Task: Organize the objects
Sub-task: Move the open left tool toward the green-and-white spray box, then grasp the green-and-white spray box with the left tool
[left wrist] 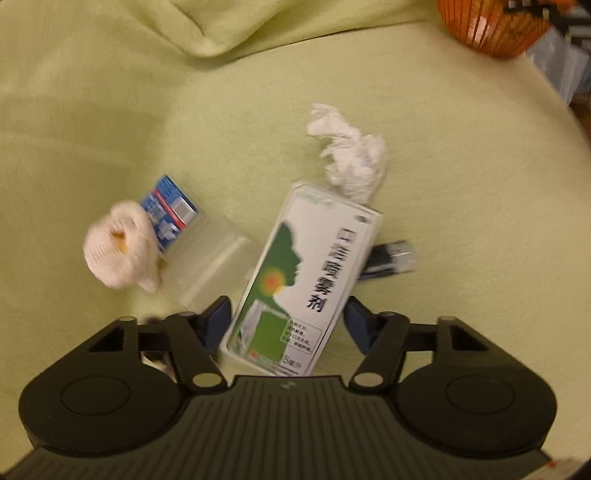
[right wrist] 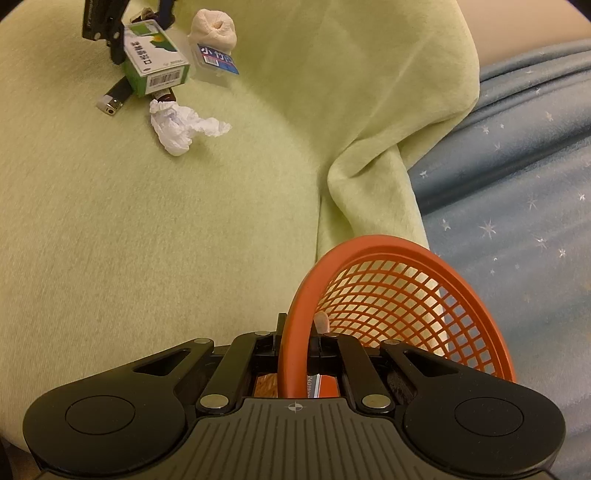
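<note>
My left gripper (left wrist: 286, 314) is shut on a white and green medicine box (left wrist: 306, 280), held tilted just above the green cloth; it also shows in the right wrist view (right wrist: 155, 59). A crumpled white tissue (left wrist: 351, 155) lies beyond it. A black lighter (left wrist: 391, 256) lies to its right. A cream bandage roll (left wrist: 118, 251) and a clear case with a blue label (left wrist: 173, 214) lie to its left. My right gripper (right wrist: 295, 339) is shut on the rim of an orange mesh basket (right wrist: 402, 288), also seen far right in the left wrist view (left wrist: 491, 26).
A pale green cloth (right wrist: 147, 240) covers the round surface, bunched in folds at the far side (right wrist: 369, 147). A blue star-patterned fabric (right wrist: 517, 203) lies beyond the cloth edge on the right.
</note>
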{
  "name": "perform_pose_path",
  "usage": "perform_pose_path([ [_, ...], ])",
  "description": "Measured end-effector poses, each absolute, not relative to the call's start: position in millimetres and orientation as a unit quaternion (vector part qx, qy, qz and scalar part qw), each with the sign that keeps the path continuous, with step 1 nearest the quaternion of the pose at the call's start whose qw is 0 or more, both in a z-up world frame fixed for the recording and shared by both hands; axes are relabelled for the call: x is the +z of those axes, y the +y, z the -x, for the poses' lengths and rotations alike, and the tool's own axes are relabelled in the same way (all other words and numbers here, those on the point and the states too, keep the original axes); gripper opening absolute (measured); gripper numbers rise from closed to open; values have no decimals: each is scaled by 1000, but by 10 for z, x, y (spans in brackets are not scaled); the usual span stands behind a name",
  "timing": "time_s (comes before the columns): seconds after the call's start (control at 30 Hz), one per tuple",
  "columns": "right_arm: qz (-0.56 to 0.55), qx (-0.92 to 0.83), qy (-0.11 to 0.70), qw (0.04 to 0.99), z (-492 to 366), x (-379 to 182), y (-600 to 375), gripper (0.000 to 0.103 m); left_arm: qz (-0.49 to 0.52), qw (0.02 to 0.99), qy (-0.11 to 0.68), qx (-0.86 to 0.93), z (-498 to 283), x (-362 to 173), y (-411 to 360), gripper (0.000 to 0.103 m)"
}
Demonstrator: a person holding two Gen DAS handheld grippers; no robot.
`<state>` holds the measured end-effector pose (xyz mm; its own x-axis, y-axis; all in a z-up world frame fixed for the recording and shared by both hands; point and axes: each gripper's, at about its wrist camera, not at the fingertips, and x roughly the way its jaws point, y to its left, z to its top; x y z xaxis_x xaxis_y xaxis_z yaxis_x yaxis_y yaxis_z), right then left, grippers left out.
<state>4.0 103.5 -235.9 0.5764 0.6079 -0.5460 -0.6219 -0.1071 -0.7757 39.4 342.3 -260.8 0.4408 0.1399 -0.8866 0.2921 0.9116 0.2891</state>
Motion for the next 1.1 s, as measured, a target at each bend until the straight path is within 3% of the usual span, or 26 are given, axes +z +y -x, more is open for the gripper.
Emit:
perform_pose_path([
  [0.3, 587, 459, 6, 667, -14, -2372, 1043, 2, -59, 852, 515, -69, 155, -2500, 3056, 58],
  [0.53, 587, 459, 5, 667, -11, -2377, 1037, 2, -64, 884, 460, -44, 502, -2612, 2963, 65],
  [1.1, 586, 461, 5, 666, -8, -2375, 1020, 2, -62, 885, 458, -61, 436, -2804, 3020, 61],
])
